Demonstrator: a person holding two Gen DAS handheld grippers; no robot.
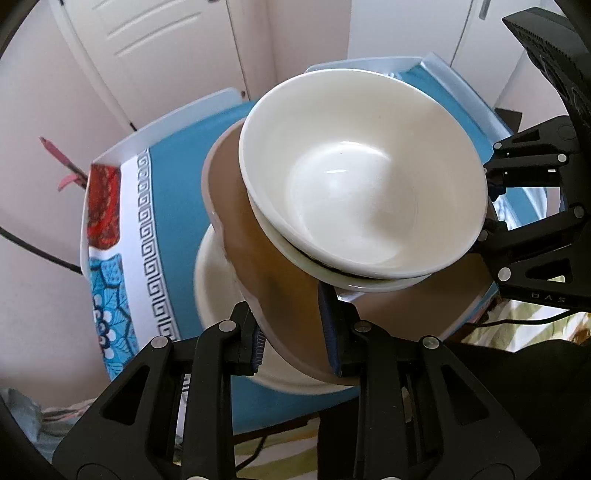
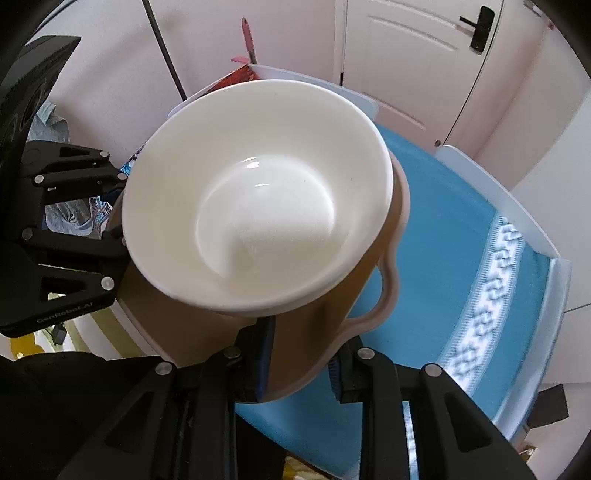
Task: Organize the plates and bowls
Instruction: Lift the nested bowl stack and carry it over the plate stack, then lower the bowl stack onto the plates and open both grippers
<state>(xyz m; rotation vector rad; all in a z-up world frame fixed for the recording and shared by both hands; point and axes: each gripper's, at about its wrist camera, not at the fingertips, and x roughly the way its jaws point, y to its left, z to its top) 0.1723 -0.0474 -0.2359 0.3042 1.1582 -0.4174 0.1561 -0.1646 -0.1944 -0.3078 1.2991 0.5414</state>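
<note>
A brown plate with a wavy pale rim (image 1: 273, 291) (image 2: 207, 325) is held in the air over the blue tablecloth. White bowls (image 1: 362, 177) (image 2: 258, 192) sit stacked on it, slightly tilted. My left gripper (image 1: 295, 343) is shut on the plate's near edge, one finger above and one below. My right gripper (image 2: 301, 362) is shut on the opposite edge and shows at the right of the left wrist view (image 1: 491, 221). A white plate or bowl (image 1: 214, 288) lies on the table under the brown plate.
The table (image 2: 554, 273) has a white raised rim and a blue patterned cloth (image 1: 147, 229). White cabinet doors (image 1: 166, 44) and a door with a black handle (image 2: 480, 29) stand behind. A black cable (image 1: 33, 247) hangs at the left.
</note>
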